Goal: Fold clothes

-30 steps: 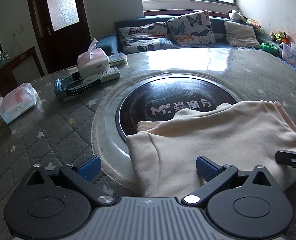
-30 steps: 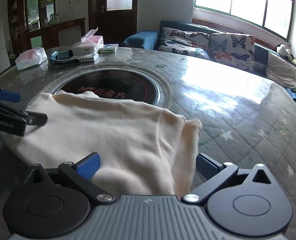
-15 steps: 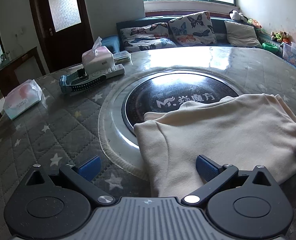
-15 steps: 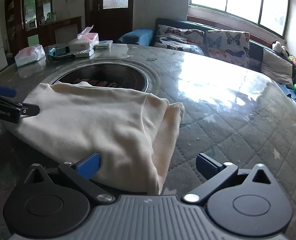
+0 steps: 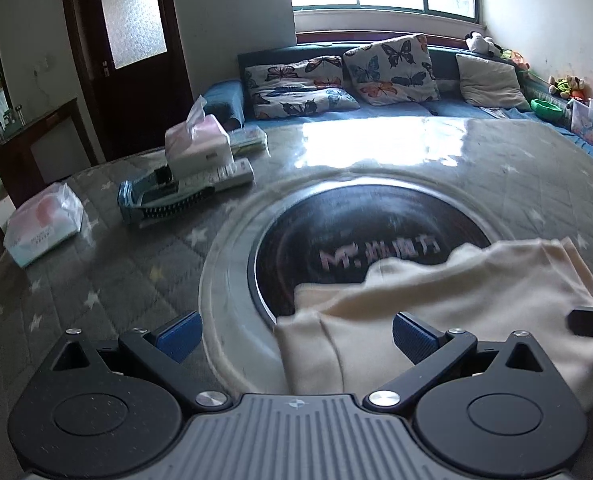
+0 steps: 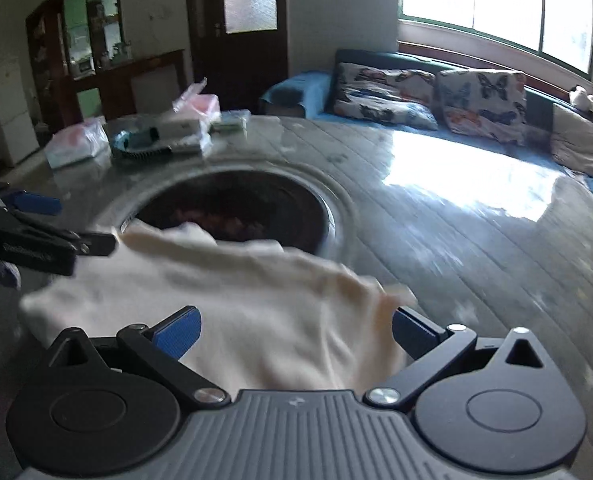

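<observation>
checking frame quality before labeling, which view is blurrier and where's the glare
Right wrist view: heavy motion blur smears the cream garment and the quilted table cover; window glare whitens the tabletop. Left wrist view: milder blur, mostly on the dark round inset, its lettering smudged; the tissue box stays fairly sharp, glare at the table's far edge.

Both wrist views, close, share the garment (image 5: 448,300).

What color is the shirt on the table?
The shirt is a plain cream color; the left wrist view shows it best.
</observation>
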{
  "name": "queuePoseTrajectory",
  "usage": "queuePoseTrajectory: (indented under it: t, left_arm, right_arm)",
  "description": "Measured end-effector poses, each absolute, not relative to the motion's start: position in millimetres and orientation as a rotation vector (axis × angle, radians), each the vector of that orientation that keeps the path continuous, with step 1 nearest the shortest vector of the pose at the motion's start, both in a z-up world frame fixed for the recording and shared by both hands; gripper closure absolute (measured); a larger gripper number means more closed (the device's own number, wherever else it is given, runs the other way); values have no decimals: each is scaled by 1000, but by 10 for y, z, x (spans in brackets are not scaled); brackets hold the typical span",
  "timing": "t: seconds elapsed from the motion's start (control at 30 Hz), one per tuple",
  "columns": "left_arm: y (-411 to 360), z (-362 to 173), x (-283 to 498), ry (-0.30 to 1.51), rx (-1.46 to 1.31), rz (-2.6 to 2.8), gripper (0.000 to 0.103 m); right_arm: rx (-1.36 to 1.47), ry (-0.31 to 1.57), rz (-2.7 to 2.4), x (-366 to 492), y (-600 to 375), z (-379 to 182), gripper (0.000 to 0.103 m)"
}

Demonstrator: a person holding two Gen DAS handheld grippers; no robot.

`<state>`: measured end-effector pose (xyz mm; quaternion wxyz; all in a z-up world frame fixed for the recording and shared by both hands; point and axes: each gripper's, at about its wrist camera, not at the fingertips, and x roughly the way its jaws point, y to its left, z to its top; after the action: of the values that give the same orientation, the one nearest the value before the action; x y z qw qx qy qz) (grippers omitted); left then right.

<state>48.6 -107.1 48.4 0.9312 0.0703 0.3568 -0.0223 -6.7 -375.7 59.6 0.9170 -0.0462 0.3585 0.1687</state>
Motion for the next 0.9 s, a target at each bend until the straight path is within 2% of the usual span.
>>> queuePoseTrajectory:
  t: [0.17, 0.27, 0.33, 0.43, 0.9]
  left_arm:
    - [-1028, 398, 733, 764, 152, -20, 1]
    - [-967, 299, 842, 797, 150, -10, 1]
    - [-946, 241, 867, 809, 157, -18, 1]
    - [-938, 171, 906, 816, 165, -18, 0]
    - [-1150, 295, 990, 765, 203, -67, 1]
  right_arm:
    - [-78, 747, 380, 291, -3531, 601, 6]
    - [-63, 762, 390, 420, -3464, 554, 15]
    - [-61, 771, 393, 457, -3443, 525, 28]
    - [-59, 783, 399, 513, -3410, 483, 35]
    - [-40, 801, 419, 673, -3301, 423, 35]
